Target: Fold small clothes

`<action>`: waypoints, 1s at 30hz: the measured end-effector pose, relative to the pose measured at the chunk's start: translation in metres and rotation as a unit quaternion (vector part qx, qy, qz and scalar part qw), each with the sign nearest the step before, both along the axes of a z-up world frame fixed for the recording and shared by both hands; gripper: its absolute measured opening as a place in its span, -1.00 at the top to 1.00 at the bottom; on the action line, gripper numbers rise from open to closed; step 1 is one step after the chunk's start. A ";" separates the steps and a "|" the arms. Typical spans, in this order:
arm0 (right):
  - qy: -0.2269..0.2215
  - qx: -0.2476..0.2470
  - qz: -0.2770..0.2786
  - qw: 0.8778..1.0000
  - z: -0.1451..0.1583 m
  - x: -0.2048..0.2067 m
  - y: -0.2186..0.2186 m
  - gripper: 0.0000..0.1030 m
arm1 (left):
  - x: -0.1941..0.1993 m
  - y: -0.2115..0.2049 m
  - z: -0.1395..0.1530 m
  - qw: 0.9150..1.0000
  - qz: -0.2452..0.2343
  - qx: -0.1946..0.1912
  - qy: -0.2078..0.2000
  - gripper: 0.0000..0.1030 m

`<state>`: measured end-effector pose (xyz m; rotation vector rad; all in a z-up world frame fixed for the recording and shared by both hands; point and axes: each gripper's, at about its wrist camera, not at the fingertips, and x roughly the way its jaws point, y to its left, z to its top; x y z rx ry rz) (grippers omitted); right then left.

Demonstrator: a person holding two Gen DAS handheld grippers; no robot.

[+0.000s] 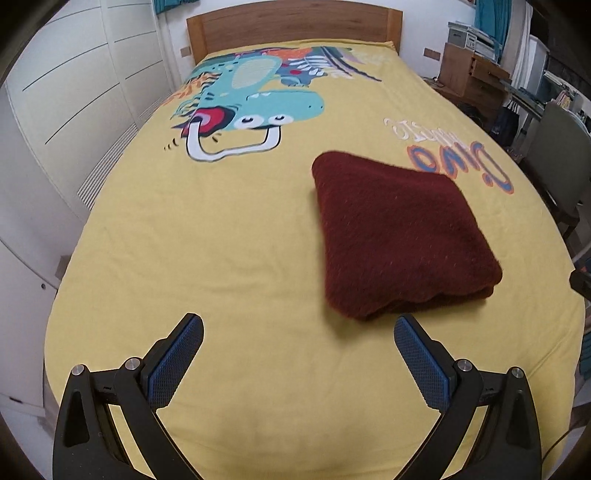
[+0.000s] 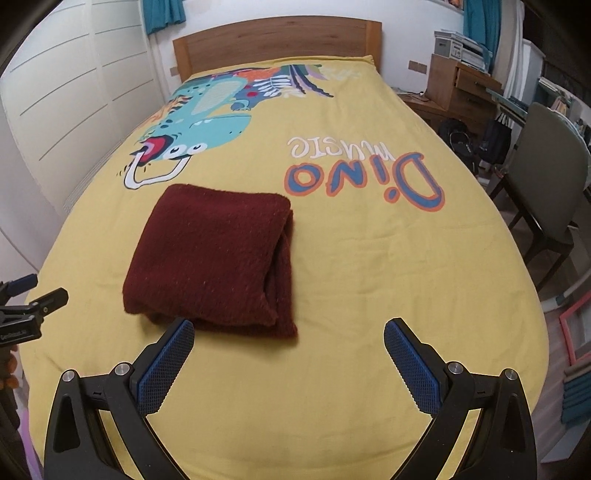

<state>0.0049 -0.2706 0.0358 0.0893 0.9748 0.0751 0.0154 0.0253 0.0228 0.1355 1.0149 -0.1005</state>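
A dark red fuzzy garment (image 1: 399,236) lies folded into a thick square on the yellow bed sheet (image 1: 221,258). In the right wrist view it (image 2: 214,254) sits left of centre, with its layered edges facing right and near. My left gripper (image 1: 298,332) is open and empty, hovering above the sheet just near and left of the garment. My right gripper (image 2: 289,334) is open and empty, its left finger (image 2: 166,365) close to the garment's near edge. The left gripper also shows at the left edge of the right wrist view (image 2: 26,295).
The sheet carries a dinosaur print (image 1: 251,103) and "Dino music" lettering (image 2: 365,177). A wooden headboard (image 1: 291,22) stands at the far end. White wardrobes (image 1: 66,110) line the left. A chair (image 2: 546,184), a wooden desk (image 2: 458,88) and bags stand at the right.
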 end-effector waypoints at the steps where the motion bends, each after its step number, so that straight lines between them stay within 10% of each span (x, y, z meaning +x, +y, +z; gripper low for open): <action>1: 0.000 -0.001 0.000 1.000 0.000 -0.002 0.000 -0.99 | -0.001 0.001 0.000 1.000 0.002 0.001 0.001 -0.98; 30: 0.006 -0.016 -0.012 1.000 0.003 -0.008 -0.007 -0.99 | -0.004 0.004 0.000 1.000 0.001 0.010 0.005 -0.98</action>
